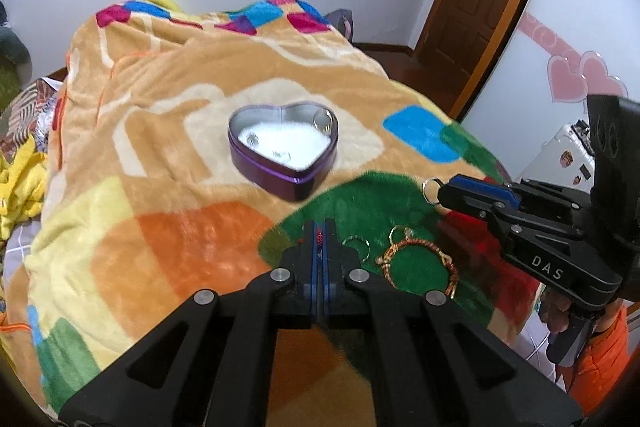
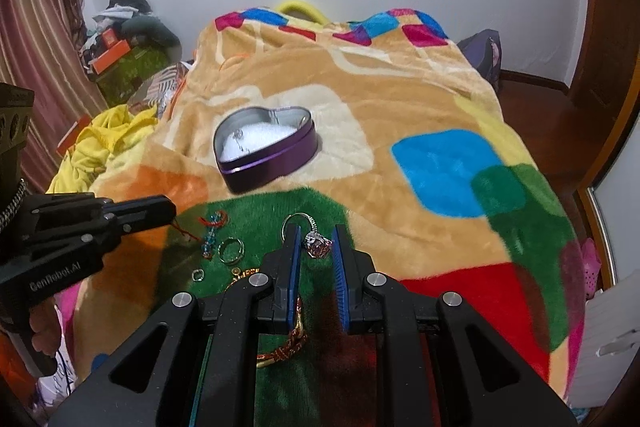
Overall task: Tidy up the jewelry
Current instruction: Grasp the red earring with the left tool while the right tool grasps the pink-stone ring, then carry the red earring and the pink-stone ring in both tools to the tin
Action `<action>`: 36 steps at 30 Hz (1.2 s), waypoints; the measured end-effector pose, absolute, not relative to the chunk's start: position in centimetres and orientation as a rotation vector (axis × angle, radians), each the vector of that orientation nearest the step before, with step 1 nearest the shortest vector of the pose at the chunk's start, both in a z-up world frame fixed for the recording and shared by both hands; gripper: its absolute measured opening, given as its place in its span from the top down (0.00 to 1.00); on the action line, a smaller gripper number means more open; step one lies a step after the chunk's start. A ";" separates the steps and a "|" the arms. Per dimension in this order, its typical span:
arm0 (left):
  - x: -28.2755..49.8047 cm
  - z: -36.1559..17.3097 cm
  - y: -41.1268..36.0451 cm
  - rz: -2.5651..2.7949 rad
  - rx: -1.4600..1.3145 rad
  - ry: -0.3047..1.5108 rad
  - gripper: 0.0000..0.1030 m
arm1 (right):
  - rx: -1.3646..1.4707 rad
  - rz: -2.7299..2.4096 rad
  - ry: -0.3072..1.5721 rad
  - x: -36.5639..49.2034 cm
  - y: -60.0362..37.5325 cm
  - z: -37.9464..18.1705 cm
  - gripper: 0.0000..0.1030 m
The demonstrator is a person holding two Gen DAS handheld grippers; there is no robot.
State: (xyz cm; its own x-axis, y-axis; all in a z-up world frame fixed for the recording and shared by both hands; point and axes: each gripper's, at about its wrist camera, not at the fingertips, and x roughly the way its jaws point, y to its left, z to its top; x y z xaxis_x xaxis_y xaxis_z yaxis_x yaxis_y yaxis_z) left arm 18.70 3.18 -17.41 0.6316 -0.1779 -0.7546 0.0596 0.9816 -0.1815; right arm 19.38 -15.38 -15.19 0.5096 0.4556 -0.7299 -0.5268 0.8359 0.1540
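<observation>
Left wrist view: left gripper w/ fingers clenched on a red cord, pads nearly meeting.
Right gripper: seen at; fingers grasping a silver ring w/ a pink stone; a plain loop of it shows past the tips at.
Tin: purple heart-shaped tin sits open on the bed blanket, beyond both grippers, well apart from the loose pieces.
Tin contents: white lining, approx. three small silvery pieces – one ring leaning at the right lobe, two smaller ones on the lining near the left and front; types too small to tell.
Loose jewelry: on the green patch of blanket, not in the tin – braided gold-and-red bracelet, thin ring, gold band, blue bead string, small ring.
Cord end: red cord w/ beads at trails from left fingers toward the blanket.
Person: hand on left grip handle; orange sleeve below right one.
</observation>
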 end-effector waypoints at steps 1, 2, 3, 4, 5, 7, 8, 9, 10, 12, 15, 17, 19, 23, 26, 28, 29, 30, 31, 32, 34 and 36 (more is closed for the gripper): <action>18.7 -17.1 3.2 -0.135 -0.143 0.870 1.00 | -0.090 0.591 0.845 19.3 -15.4 -15.0 0.87; 18.6 -16.7 3.3 -0.135 -0.141 0.863 1.00 | -0.088 0.592 0.840 19.2 -15.4 -14.8 0.87; 18.5 -16.3 3.4 -0.133 -0.137 0.854 1.00 | -0.087 0.592 0.837 19.2 -15.4 -14.7 0.87; 18.5 -16.1 3.4 -0.131 -0.134 0.850 1.00 | -0.085 0.591 0.830 19.2 -15.4 -14.4 0.87; 18.5 -15.9 3.4 -0.129 -0.131 0.844 1.00 | -0.085 0.591 0.826 19.1 -15.4 -14.3 0.87; 18.5 -15.4 3.5 -0.125 -0.126 0.832 1.00 | -0.082 0.591 0.817 19.1 -15.4 -14.0 0.87; 18.5 -15.0 3.5 -0.123 -0.123 0.824 1.00 | -0.082 0.591 0.812 19.0 -15.3 -13.9 0.87; 18.4 -14.8 3.6 -0.123 -0.123 0.816 1.00 | -0.082 0.591 0.809 19.0 -15.3 -13.8 0.86; 18.4 -14.4 3.7 -0.122 -0.120 0.805 1.00 | -0.081 0.593 0.803 19.0 -15.2 -13.6 0.86; 18.6 -13.4 3.8 -0.120 -0.115 0.782 1.00 | -0.081 0.595 0.794 19.0 -15.0 -13.3 0.87; 18.8 -12.0 4.0 -0.116 -0.105 0.747 1.00 | -0.085 0.596 0.781 19.1 -14.8 -12.9 0.87; 19.0 -11.2 4.1 -0.114 -0.099 0.726 1.00 | -0.084 0.599 0.768 19.3 -14.5 -12.5 0.86; 19.2 -10.2 4.3 -0.112 -0.092 0.703 1.00 | -0.080 0.600 0.754 19.5 -14.2 -12.0 0.87; 19.8 -8.7 4.4 -0.113 -0.082 0.661 1.00 | -0.075 0.606 0.732 19.9 -13.8 -11.3 0.87; 20.4 -7.8 4.4 -0.115 -0.076 0.630 1.00 | -0.071 0.610 0.717 20.2 -13.5 -10.9 0.87; 20.8 -7.5 4.5 -0.118 -0.078 0.618 1.00 | -0.069 0.613 0.711 20.2 -13.3 -10.7 0.86; 21.0 -7.4 4.5 -0.118 -0.079 0.613 1.00 | -0.067 0.615 0.708 20.4 -13.1 -10.6 0.87; 21.2 -7.3 4.5 -0.120 -0.080 0.607 1.00 | -0.065 0.615 0.706 20.5 -13.1 -10.6 0.87; 21.5 -7.2 4.5 -0.122 -0.080 0.603 1.00 | -0.063 0.617 0.705 20.7 -12.9 -10.5 0.87; 21.7 -7.2 4.5 -0.124 -0.080 0.600 1.00 | -0.061 0.621 0.703 20.9 -12.7 -10.5 0.87; 22.1 -7.3 4.6 -0.127 -0.082 0.598 1.00 | -0.059 0.624 0.702 21.1 -12.5 -10.5 0.87; 22.7 -7.5 4.7 -0.130 -0.081 0.599 1.00 | -0.058 0.629 0.703 21.6 -12.1 -10.6 0.87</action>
State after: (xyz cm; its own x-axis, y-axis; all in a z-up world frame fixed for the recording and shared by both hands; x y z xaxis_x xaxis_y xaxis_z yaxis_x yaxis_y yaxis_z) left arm 22.70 4.66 -7.47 0.8178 -0.1456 -0.5567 0.0987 0.9886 -0.1136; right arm 21.57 -12.05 -10.64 0.5872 0.5204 -0.6200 -0.5582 0.8150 0.1554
